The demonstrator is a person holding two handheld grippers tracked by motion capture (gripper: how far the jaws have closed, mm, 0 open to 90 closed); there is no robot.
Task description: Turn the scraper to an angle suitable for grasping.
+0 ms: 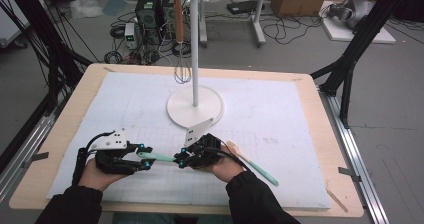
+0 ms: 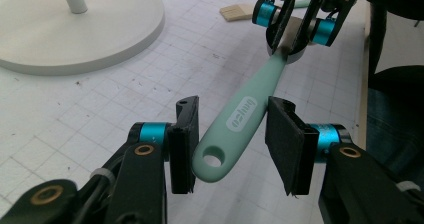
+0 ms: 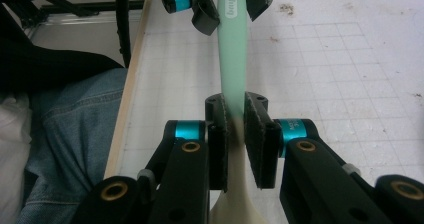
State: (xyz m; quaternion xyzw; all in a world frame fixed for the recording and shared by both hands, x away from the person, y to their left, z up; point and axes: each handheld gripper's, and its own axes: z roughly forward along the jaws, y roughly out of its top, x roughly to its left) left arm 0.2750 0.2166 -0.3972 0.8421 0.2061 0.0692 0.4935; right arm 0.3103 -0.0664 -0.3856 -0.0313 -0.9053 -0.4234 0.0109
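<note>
The right tool is clamped on the spatula at its neck, holding it level above the surface. The left tool, at 9 o'clock, brackets the handle end, pads apart, apparently for a handover toward the rack.

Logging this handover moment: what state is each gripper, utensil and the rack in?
Right gripper: shut on the mint-green silicone spatula handle, holding it off the mat.
Left gripper: open, jaws either side of the handle's hole end, one pad apparently touching.
Second mint-green utensil with wooden end: lying flat on the mat.
Wire whisk with wooden handle: hanging from the rack.
White utensil rack on round base: upright.
</note>
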